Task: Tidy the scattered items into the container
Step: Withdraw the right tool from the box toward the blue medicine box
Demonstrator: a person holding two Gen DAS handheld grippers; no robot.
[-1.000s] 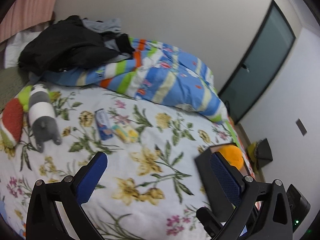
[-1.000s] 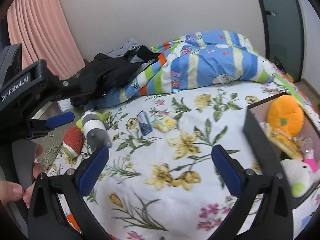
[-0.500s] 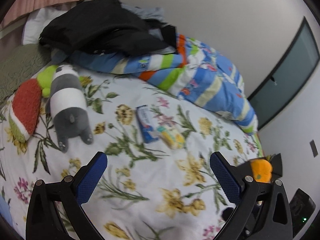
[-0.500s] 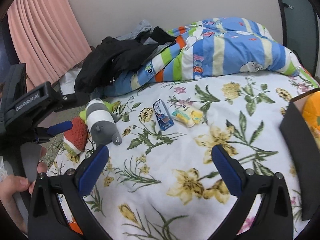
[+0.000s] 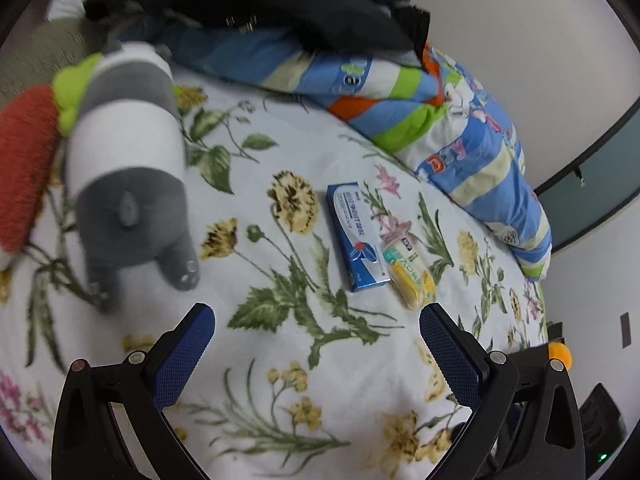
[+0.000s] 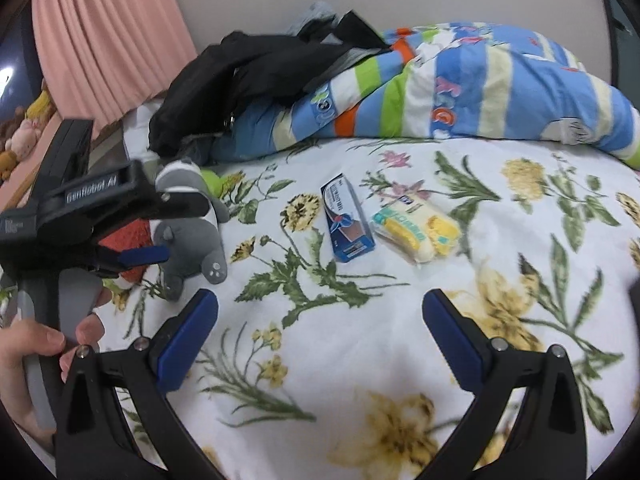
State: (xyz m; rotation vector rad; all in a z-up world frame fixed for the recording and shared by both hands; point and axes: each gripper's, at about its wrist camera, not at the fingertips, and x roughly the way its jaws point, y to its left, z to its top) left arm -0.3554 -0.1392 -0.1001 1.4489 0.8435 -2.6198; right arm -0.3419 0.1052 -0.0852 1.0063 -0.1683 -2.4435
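A blue box and a yellow packet lie side by side on the flowered bedsheet. My left gripper hangs open just short of them, with nothing between its fingers. To the left lie a grey-and-white plush and a red plush. In the right wrist view the blue box and yellow packet lie ahead of my open, empty right gripper. The dark container shows only at the lower right, with an orange toy in it.
A striped blue quilt and a pile of black clothes fill the back of the bed. A pink curtain hangs at the left. A hand holds the left gripper's handle beside the grey plush.
Both grippers have swung left and closer to the box and packet. The container has slid out to the right edge of both views. Both stay open.
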